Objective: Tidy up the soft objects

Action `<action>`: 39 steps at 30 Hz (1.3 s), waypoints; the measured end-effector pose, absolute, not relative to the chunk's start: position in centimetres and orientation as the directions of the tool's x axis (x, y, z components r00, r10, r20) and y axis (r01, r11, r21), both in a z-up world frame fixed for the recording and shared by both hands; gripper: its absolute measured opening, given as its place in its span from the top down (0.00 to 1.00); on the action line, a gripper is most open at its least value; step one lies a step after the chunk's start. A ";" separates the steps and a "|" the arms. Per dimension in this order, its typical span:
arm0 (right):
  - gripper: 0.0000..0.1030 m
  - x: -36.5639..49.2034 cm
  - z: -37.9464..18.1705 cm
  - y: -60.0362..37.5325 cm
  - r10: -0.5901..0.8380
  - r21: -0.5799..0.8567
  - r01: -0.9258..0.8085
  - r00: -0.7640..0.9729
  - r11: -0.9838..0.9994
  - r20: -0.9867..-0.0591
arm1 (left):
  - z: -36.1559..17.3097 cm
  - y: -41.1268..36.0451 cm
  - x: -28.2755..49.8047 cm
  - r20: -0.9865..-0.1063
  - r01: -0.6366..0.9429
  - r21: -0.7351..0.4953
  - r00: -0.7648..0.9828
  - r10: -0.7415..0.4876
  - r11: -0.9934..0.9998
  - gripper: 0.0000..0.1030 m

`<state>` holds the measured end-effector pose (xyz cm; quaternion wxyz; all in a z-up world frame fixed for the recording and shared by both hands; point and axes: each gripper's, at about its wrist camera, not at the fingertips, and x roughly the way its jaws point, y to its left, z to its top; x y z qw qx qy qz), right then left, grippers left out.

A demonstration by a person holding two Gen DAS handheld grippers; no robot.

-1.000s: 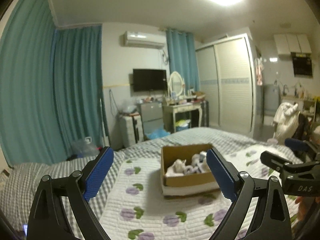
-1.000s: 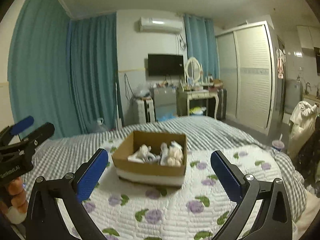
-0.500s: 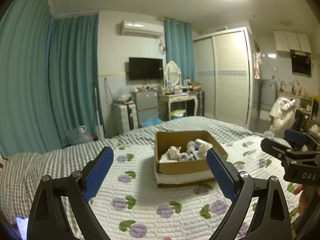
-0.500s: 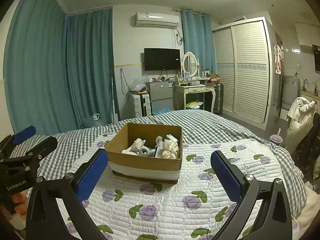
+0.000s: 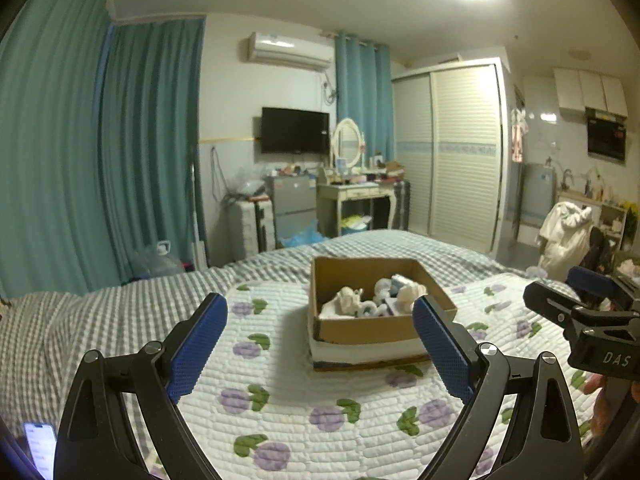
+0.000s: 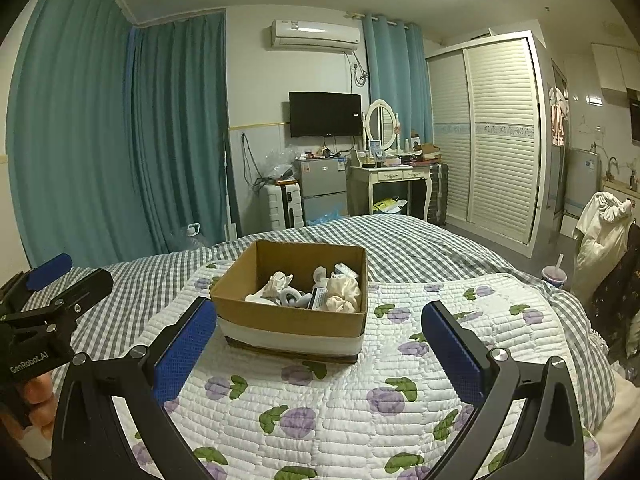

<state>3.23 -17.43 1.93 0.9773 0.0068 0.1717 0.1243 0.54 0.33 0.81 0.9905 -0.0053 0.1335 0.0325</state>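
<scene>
A brown cardboard box [image 5: 372, 326] [image 6: 288, 322] stands on a white quilt with purple flowers [image 5: 288, 400] [image 6: 320, 408] on the bed. It holds several pale soft items [image 5: 348, 300] [image 6: 340, 292], among them a cream scrunchie-like bundle and a white ring. My left gripper [image 5: 320, 344] is open and empty, hovering in front of the box. My right gripper [image 6: 318, 350] is open and empty, also in front of the box. Each gripper shows at the edge of the other's view.
A grey checked bedspread [image 6: 420, 248] lies under the quilt. A phone [image 5: 40, 448] lies at the bed's near left. Beyond the bed stand a dressing table [image 6: 392, 184], small fridge [image 6: 320, 192], teal curtains and a wardrobe. A drink cup [image 6: 554, 276] sits at right.
Both grippers have tilted down and moved closer to the box, which now sits lower and larger in both views. Both stay open and empty.
</scene>
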 end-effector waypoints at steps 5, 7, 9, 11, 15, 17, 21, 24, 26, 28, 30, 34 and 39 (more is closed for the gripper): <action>0.00 3.3 1.8 -17.3 0.241 0.052 -0.238 0.910 0.970 -0.338 | 0.8 0.4 0.5 -0.269 -0.065 -0.008 0.961 0.061 0.998 0.07; 0.00 3.4 1.7 -17.4 0.242 0.056 -0.238 0.908 0.970 -0.342 | 0.7 0.4 0.5 -0.272 -0.065 -0.008 0.960 0.060 0.998 0.07; 0.00 3.5 1.6 -17.4 0.244 0.058 -0.239 0.906 0.969 -0.345 | 0.7 0.5 0.5 -0.274 -0.064 -0.008 0.960 0.060 0.998 0.07; 0.00 3.5 1.6 -17.3 0.244 0.058 -0.239 0.906 0.969 -0.346 | 0.7 0.5 0.5 -0.276 -0.065 -0.009 0.959 0.060 0.998 0.07; 0.00 3.5 1.5 -17.3 0.244 0.055 -0.240 0.905 0.969 -0.348 | 0.7 0.6 0.5 -0.277 -0.065 -0.009 0.959 0.060 0.998 0.07; 0.00 3.5 1.4 -17.2 0.248 0.058 -0.243 0.903 0.968 -0.350 | 0.7 0.6 0.5 -0.277 -0.065 -0.011 0.959 0.059 0.998 0.07; 0.00 3.6 1.3 -17.2 0.246 0.057 -0.242 0.904 0.969 -0.350 | 0.7 0.6 0.5 -0.278 -0.063 -0.010 0.959 0.057 0.998 0.07; 0.00 3.6 1.3 -17.2 0.247 0.058 -0.242 0.903 0.969 -0.351 | 0.7 0.5 0.5 -0.279 -0.063 -0.011 0.959 0.057 0.998 0.07; 0.00 3.5 1.3 -17.1 0.247 0.061 -0.241 0.903 0.969 -0.352 | 0.6 0.6 0.5 -0.282 -0.063 -0.010 0.958 0.057 0.998 0.07; 0.00 3.6 1.2 -17.1 0.248 0.062 -0.241 0.902 0.968 -0.354 | 0.6 0.7 0.5 -0.282 -0.064 -0.011 0.958 0.058 0.998 0.07; 0.00 3.6 1.2 -17.1 0.248 0.062 -0.241 0.902 0.968 -0.355 | 0.6 0.7 0.5 -0.282 -0.063 -0.011 0.958 0.058 0.998 0.07; 0.00 3.6 1.2 -17.1 0.248 0.064 -0.241 0.901 0.968 -0.356 | 0.6 0.6 0.5 -0.282 -0.067 -0.010 0.957 0.061 0.998 0.07; 0.00 3.5 1.2 -17.2 0.247 0.064 -0.240 0.901 0.969 -0.356 | 0.5 0.6 0.5 -0.283 -0.067 -0.009 0.957 0.061 0.998 0.07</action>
